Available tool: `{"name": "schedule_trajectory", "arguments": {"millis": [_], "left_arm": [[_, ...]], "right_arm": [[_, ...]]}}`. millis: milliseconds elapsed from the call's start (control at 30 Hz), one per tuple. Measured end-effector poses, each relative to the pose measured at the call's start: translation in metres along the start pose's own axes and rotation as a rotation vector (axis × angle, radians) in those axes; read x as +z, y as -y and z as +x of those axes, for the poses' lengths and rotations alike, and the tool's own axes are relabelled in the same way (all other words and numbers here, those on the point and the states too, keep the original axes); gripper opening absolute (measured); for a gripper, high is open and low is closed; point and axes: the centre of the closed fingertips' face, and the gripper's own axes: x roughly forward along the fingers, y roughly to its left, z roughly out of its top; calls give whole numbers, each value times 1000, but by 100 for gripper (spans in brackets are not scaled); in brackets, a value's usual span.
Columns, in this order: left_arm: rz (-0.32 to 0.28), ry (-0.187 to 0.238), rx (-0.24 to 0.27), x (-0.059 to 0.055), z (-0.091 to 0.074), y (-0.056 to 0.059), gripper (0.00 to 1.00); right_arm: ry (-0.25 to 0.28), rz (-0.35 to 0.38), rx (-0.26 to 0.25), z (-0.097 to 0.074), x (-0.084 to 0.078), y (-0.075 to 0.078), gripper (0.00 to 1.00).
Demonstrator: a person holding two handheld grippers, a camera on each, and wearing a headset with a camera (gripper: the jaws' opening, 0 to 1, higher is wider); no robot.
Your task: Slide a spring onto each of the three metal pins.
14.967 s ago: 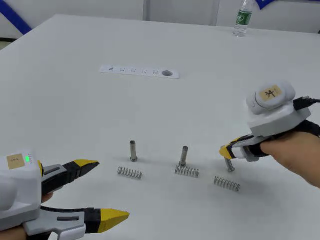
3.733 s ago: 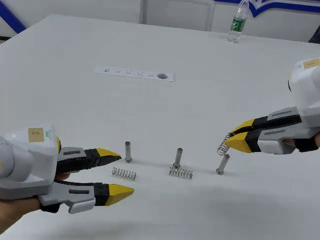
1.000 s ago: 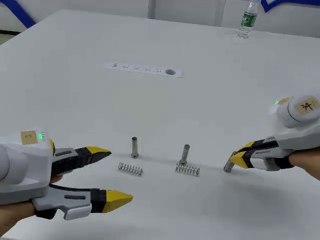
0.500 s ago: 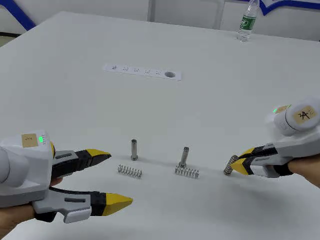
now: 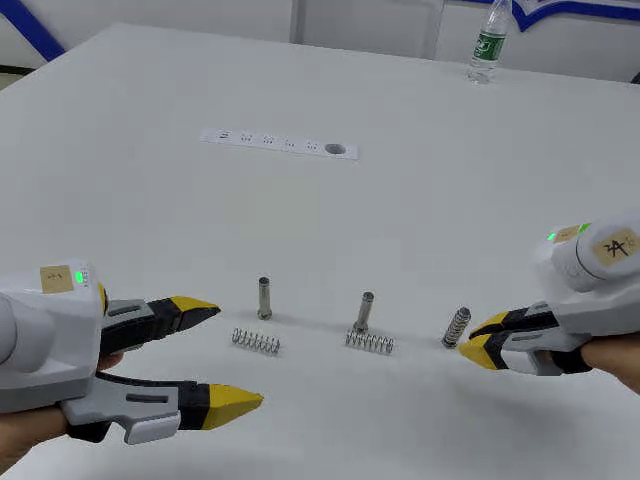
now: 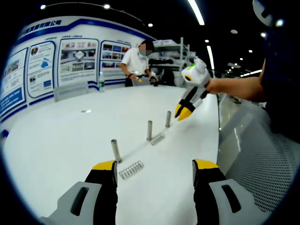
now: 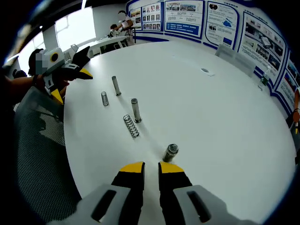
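Fig.: vs. 0.5 s ago, my right tool has backed off the right pin, which now wears its spring; jaws barely parted, holding nothing. My left tool gapes wide, empty. By my read 1 of 3 done: left spring & mid spring lie flat on the tabletop, just beside the bare left pin & mid pin.

We're running chunky white housings on both the left gripper and right gripper, black-and-grey jaws with yellow tips, plus a tan sticker and tiny green light each.
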Motion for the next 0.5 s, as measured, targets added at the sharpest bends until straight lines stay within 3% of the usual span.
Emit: {"name": "schedule_trajectory", "arguments": {"millis": [267, 500], "left_arm": [[2, 4, 2, 1, 0, 0, 66], [6, 0, -1, 1, 0, 0, 66]], "right_arm": [[6, -64, 62, 16, 15, -21, 13], [-2, -140, 81, 35, 28, -26, 13]]}}
